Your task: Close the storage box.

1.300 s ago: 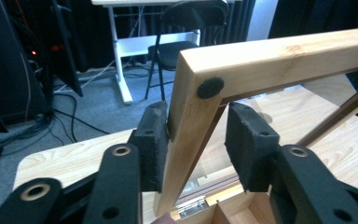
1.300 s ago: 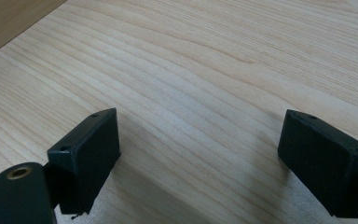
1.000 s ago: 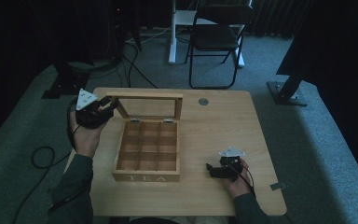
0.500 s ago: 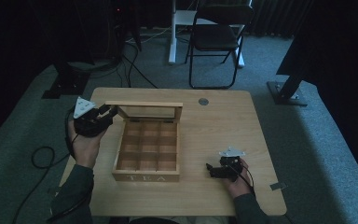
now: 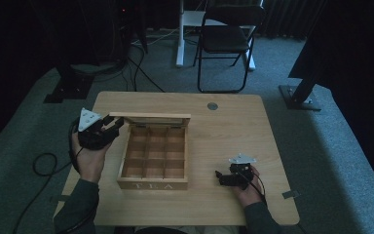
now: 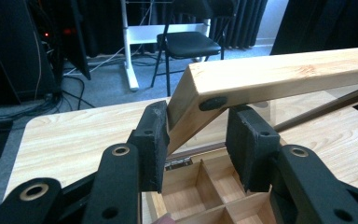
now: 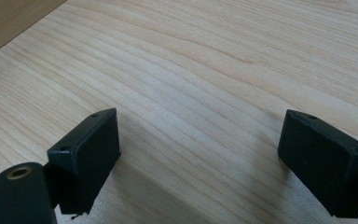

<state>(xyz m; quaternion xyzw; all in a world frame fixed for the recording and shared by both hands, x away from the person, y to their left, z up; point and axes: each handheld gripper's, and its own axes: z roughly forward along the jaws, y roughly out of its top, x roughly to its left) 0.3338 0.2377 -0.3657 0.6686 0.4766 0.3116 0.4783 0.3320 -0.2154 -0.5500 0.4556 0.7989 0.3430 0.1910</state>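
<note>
Tea box [image 5: 154, 157], pale wood with nine bare compartments, has its lid [image 6: 279, 79] raised between the left gripper [image 6: 196, 140]'s just-opening jaws; right gripper [image 7: 198, 154] gapes apart.

The only lettering we can make out is "TEA", in pale capitals on the front wall of the wooden box [image 5: 153, 185], the side facing the person in the high view. That's it as far as we can tell, no other words, brand names or numbers are readable on anything else, and both gripper views give us nothing legible either.
</note>
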